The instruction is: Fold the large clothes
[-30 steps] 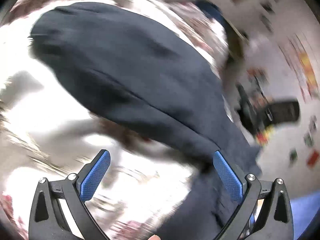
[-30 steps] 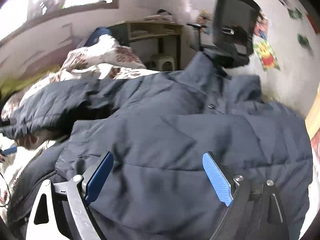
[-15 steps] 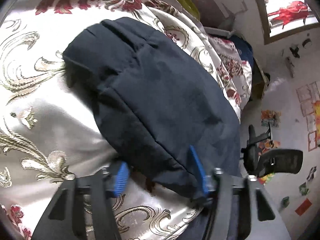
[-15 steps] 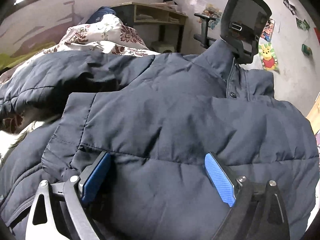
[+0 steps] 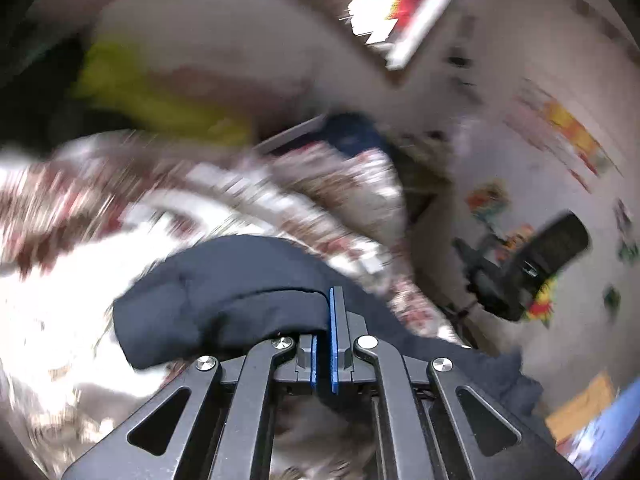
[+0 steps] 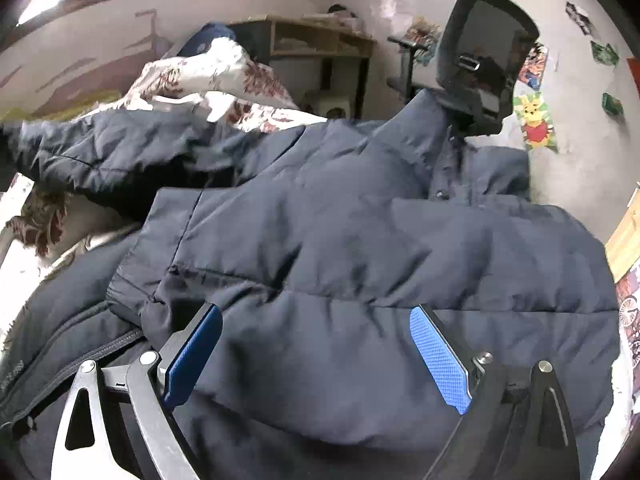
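A large dark navy puffer jacket (image 6: 360,220) lies spread over a bed with a floral cover (image 6: 260,88). My right gripper (image 6: 316,320) is open, its blue pads (image 6: 440,360) wide apart and resting on the jacket's body with nothing pinched. My left gripper (image 5: 332,300) has its jaws closing tight on the edge of the jacket's sleeve (image 5: 224,292). The sleeve bulges out to the left of the pads, lifted off the bed cover (image 5: 80,280). In the right wrist view the same sleeve (image 6: 120,148) stretches away to the far left, raised above the cover.
A black office chair (image 6: 484,52) stands just beyond the jacket's collar, beside a wooden desk (image 6: 320,40). Posters hang on the wall to the right. A window (image 5: 400,8) and something yellow (image 5: 152,92) show blurred beyond the bed.
My left gripper went from wide open over the sleeve to shut on its edge, then rose with it, so its view swung up. The right gripper stayed open on the jacket.
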Demonstrator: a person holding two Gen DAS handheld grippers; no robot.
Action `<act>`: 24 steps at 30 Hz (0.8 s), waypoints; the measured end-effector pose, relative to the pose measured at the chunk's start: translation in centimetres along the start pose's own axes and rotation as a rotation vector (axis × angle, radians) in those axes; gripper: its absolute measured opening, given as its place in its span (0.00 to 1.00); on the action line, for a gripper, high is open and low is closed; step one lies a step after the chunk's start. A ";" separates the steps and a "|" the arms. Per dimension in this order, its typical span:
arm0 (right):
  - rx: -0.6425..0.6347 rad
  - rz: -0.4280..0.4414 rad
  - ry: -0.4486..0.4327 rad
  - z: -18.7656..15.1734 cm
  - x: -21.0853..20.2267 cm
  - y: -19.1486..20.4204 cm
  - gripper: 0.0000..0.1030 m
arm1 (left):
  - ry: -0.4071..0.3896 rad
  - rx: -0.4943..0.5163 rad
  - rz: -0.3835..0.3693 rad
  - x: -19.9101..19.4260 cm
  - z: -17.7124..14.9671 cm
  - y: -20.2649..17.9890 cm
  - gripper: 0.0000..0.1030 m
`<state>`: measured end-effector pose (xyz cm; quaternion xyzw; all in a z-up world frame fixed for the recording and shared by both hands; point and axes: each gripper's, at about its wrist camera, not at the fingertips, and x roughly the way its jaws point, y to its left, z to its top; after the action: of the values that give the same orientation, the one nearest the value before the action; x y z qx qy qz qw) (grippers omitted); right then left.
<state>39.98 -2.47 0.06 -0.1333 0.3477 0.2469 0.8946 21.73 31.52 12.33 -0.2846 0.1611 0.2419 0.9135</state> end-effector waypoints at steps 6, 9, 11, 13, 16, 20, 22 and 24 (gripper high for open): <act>0.070 -0.033 -0.067 0.3 -2.3 -2.3 0.92 | -0.062 0.299 -0.198 -1.4 -0.4 -11.3 0.02; 0.117 -0.067 -0.099 0.1 -3.6 -4.0 0.92 | -0.048 0.416 -0.326 -2.0 -1.9 -15.9 0.02; 0.147 -0.097 -0.120 -0.2 -4.6 -5.5 0.92 | -0.006 0.495 -0.426 -2.0 -3.5 -19.1 0.02; 0.171 -0.130 -0.132 -0.7 -5.5 -7.1 0.92 | 0.050 0.549 -0.517 -1.9 -5.4 -21.7 0.02; 0.213 -0.178 -0.137 -1.6 -6.9 -9.7 0.92 | 0.125 0.638 -0.616 -1.9 -9.0 -25.2 0.02; 0.271 -0.238 -0.132 -3.4 -8.3 -12.9 0.92 | 0.247 0.728 -0.706 -1.0 -15.2 -28.9 0.02; 0.299 -0.265 -0.126 -4.4 -8.9 -14.4 0.92 | 0.306 0.760 -0.730 -0.7 -18.3 -30.1 0.02; 0.328 -0.287 -0.112 -5.5 -9.4 -15.7 0.92 | 0.366 0.788 -0.742 -0.2 -21.2 -30.9 0.02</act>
<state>39.35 -21.23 3.60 -0.0201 0.3104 0.0642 0.9482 34.78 -3.49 9.45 0.0026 0.2841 -0.2266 0.9316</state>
